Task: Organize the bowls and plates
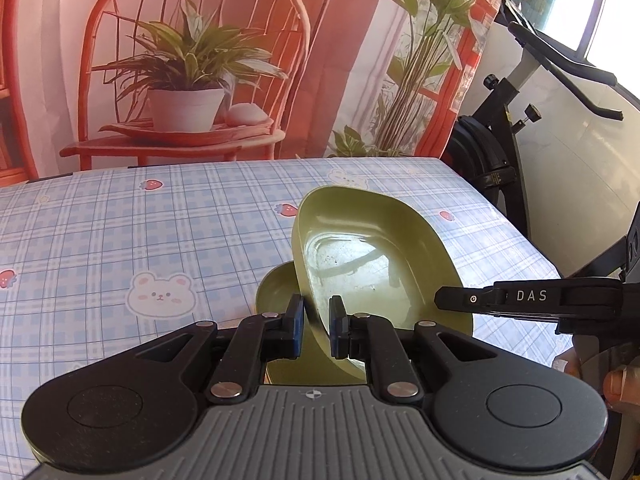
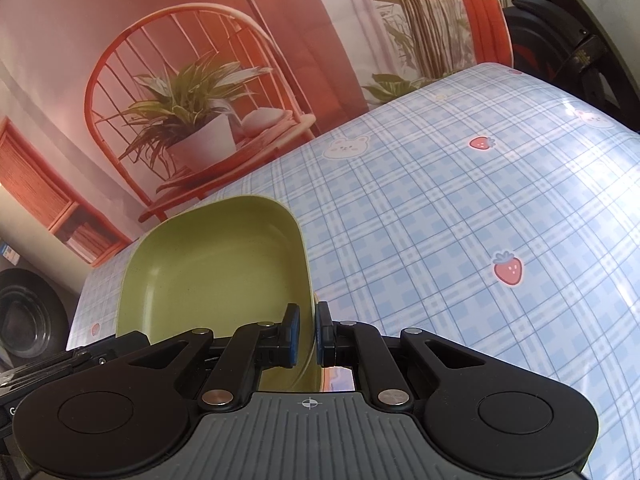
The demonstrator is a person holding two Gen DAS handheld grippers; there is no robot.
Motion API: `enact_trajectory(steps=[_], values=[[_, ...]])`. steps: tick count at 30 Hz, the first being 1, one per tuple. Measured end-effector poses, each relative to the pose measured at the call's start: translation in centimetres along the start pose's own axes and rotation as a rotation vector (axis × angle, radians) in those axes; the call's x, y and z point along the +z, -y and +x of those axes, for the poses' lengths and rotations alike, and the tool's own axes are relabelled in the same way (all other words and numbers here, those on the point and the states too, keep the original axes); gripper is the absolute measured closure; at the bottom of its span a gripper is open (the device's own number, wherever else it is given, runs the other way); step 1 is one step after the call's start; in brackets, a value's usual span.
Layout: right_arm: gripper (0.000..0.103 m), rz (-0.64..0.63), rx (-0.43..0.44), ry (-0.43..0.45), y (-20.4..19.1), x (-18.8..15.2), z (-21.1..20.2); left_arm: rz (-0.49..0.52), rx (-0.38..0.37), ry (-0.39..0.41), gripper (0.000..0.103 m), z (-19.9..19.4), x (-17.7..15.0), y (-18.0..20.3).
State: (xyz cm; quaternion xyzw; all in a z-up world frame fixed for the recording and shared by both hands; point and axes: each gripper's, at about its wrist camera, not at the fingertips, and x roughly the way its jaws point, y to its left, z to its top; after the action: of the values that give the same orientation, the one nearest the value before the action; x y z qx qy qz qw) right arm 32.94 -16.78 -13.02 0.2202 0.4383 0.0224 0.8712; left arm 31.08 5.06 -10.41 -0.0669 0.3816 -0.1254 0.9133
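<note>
In the left wrist view my left gripper (image 1: 316,326) straddles the near rim of a green squarish bowl (image 1: 360,256), held tilted above a second green dish (image 1: 276,292) that lies on the table beneath it. The right gripper's black finger (image 1: 520,300) reaches in from the right beside the bowl's rim. In the right wrist view my right gripper (image 2: 306,334) is shut on the right rim of a green bowl (image 2: 216,268), which is lifted and tilted over the table.
The table (image 1: 120,232) has a blue plaid cloth with bears and strawberries. A printed backdrop (image 1: 188,60) hangs behind it. An exercise bike (image 1: 500,128) stands off the right edge. The table's right edge (image 1: 532,248) is near the bowls.
</note>
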Motion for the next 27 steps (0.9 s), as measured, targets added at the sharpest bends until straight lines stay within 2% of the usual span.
enact_trajectory(steps=[20,27], values=[[0.095,-0.012,-0.012,-0.058,0.2,-1.6,1.6,-0.044,0.021,-0.042,0.089,1.1,-1.9,-1.4],[0.095,-0.007,-0.011,-0.054,0.2,-1.6,1.6,-0.045,0.022,-0.057,0.089,1.4,-2.5,-1.4]])
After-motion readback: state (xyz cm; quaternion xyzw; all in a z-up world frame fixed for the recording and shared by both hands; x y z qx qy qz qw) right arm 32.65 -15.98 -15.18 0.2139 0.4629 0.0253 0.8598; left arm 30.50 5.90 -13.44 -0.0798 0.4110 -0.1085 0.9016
